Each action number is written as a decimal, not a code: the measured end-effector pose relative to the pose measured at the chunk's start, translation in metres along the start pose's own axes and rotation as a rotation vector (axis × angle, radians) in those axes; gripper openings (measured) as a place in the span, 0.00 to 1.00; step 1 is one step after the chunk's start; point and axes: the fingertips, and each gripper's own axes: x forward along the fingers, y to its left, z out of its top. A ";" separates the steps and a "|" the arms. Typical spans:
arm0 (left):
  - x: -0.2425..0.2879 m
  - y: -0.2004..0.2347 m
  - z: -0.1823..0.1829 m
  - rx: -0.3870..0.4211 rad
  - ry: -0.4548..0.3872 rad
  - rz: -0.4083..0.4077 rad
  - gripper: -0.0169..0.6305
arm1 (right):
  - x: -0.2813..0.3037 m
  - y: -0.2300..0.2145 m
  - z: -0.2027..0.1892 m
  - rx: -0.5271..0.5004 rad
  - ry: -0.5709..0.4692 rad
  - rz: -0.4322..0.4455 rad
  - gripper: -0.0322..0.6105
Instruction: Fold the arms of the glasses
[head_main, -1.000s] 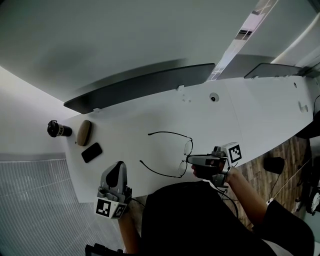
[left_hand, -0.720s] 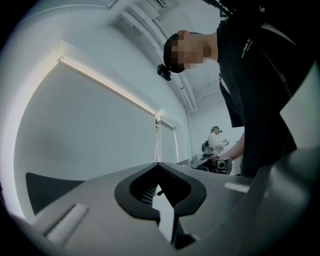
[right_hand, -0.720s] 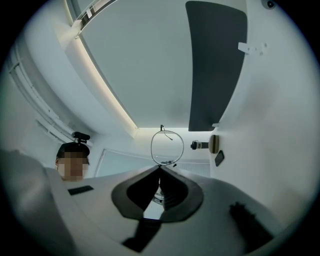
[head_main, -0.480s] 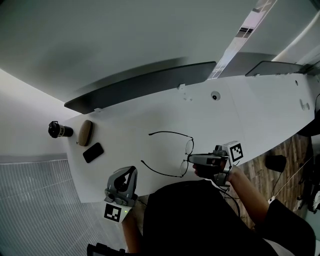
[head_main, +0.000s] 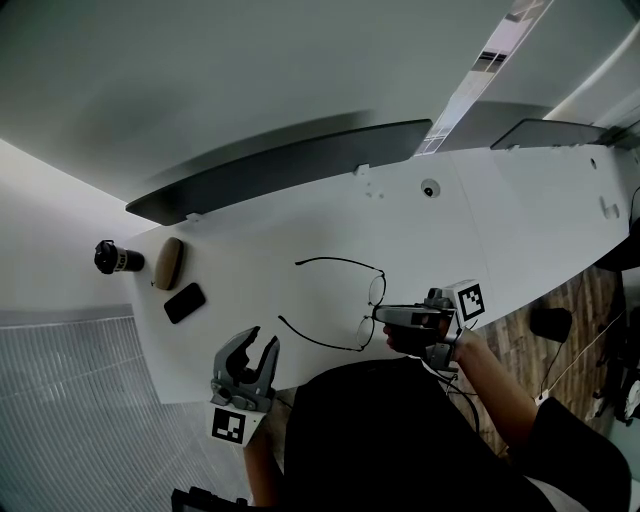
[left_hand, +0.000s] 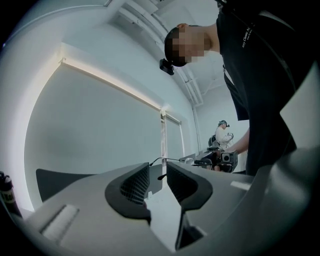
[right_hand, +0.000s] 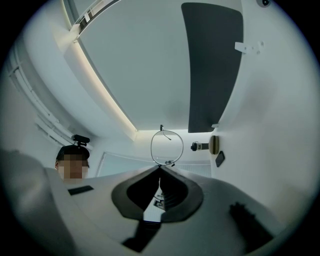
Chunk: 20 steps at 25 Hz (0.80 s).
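Fingers (right_hand: 176, 192) of the right gripper (head_main: 380, 317) are clenched on the thin black wire-rimmed glasses (head_main: 377, 291), at about the bridge between the round lenses. Left gripper (head_main: 260, 345) fingers (left_hand: 135, 187) have just been opening and are now released, with nothing between them. It sits at the near edge of the white worktop (head_main: 300, 215), apart from the near arm's tip. Glasses rest on the worktop with both arms unfolded, so folding hasn't begun by my read.

Risks:
- Frame is close to the near edge. A hard sideways push could swing it about the narrow bridge grip or slide it off.
- Arms are thin wire. Pushing off the hinge line would likely bend one, or it slips past the open fingers.

Containers:
- Tan oval case (head_main: 168, 264) at far left looks closed, contents not visible.
- Black cylindrical bottle (head_main: 118, 258) just beyond it, contents can't be told.
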 end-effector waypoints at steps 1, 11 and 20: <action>-0.001 -0.001 -0.003 -0.078 -0.005 -0.024 0.20 | 0.001 0.002 0.000 -0.006 -0.003 0.004 0.07; 0.015 -0.012 -0.017 -1.284 -0.200 -0.232 0.25 | 0.011 0.021 0.007 -0.128 -0.021 0.063 0.07; 0.023 -0.008 -0.011 -1.380 -0.279 -0.241 0.20 | 0.013 0.022 0.004 -0.123 0.007 0.065 0.07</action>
